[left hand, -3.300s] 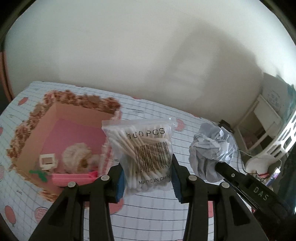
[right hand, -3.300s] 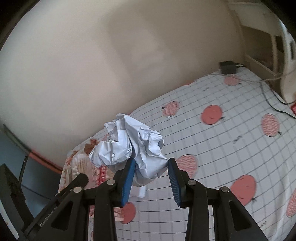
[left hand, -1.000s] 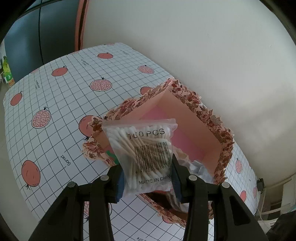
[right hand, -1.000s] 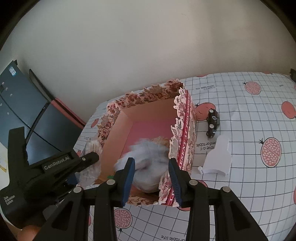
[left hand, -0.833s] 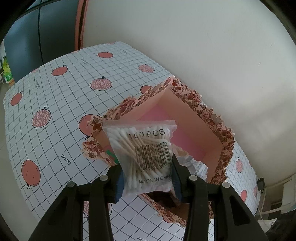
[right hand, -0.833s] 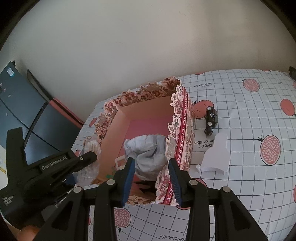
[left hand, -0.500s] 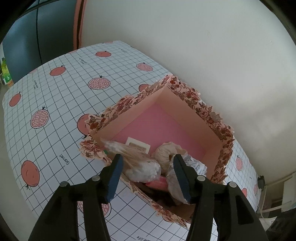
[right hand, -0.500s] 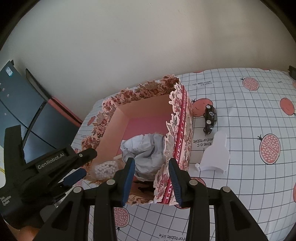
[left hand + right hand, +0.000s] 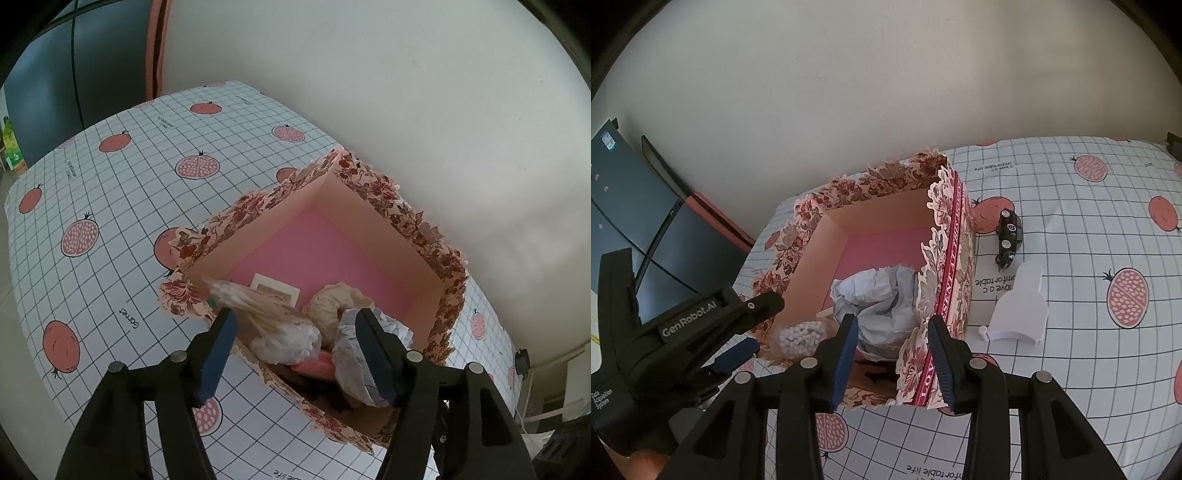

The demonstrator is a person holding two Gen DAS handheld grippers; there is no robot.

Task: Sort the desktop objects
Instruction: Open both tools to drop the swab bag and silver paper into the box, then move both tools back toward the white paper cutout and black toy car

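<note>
The left claw (image 9: 295, 347) hangs over the near corner of the floral box (image 9: 402, 218), its jaws having just been opening; they now stand wide and grip nothing. The bag of cotton swabs (image 9: 273, 317) lies inside the box below them, leaning on the wall at the box's 8 o'clock side. Just beside it, at 3 o'clock, lies the crumpled paper ball (image 9: 882, 302). The right claw (image 9: 892, 356) stands part open over the box's near wall, holding nothing. On the table (image 9: 1089, 387), outside the box at 3 o'clock, sit a black toy car (image 9: 1008, 236) and a white plastic piece (image 9: 1021, 306).
</note>
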